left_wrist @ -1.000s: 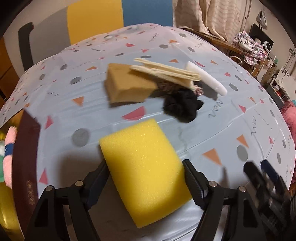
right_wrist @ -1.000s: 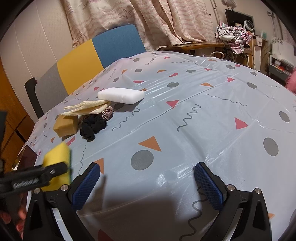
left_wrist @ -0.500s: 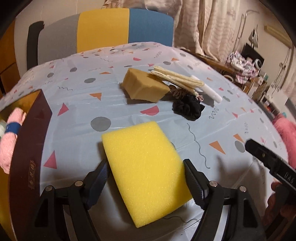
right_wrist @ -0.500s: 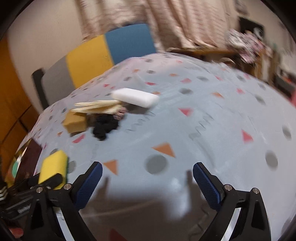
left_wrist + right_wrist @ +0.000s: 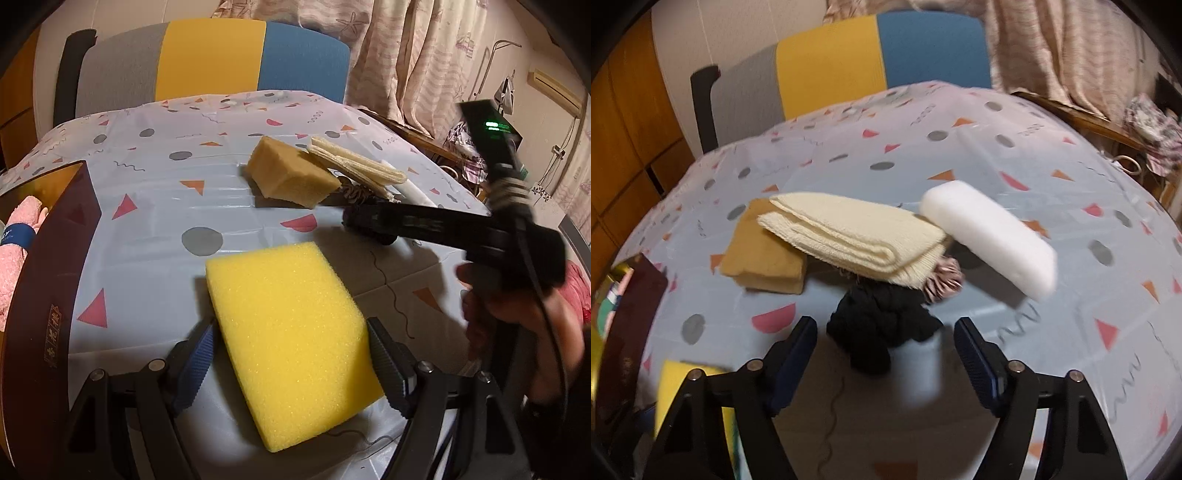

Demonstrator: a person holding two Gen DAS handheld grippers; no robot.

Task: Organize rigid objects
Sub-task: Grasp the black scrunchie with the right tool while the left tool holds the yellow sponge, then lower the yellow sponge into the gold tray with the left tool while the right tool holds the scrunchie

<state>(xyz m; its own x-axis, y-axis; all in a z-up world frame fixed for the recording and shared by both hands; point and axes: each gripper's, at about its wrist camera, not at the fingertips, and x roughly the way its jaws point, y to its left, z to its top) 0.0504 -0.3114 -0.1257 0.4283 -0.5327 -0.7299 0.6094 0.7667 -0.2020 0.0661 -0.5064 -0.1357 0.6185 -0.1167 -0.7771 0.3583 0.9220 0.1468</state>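
Note:
My left gripper (image 5: 290,363) is shut on a yellow sponge (image 5: 291,317) and holds it above the table; the sponge also shows at the lower left of the right wrist view (image 5: 690,398). My right gripper (image 5: 886,354) is open and empty, just in front of a black scrunchie (image 5: 882,332). Behind it lie a striped scrunchie (image 5: 943,282), a folded cream cloth (image 5: 857,236), a tan sponge (image 5: 764,254) and a white block (image 5: 990,236). In the left wrist view the right gripper (image 5: 354,219) reaches over the scrunchies beside the tan sponge (image 5: 291,177).
A dark box (image 5: 51,280) with pink cloth items (image 5: 14,258) inside stands at the table's left edge. A grey, yellow and blue chair (image 5: 207,62) stands behind the table. Curtains and clutter fill the right background.
My right gripper has moved forward and left, up to the black scrunchie. My left gripper has kept the yellow sponge and tilted up slightly, toward the box side.

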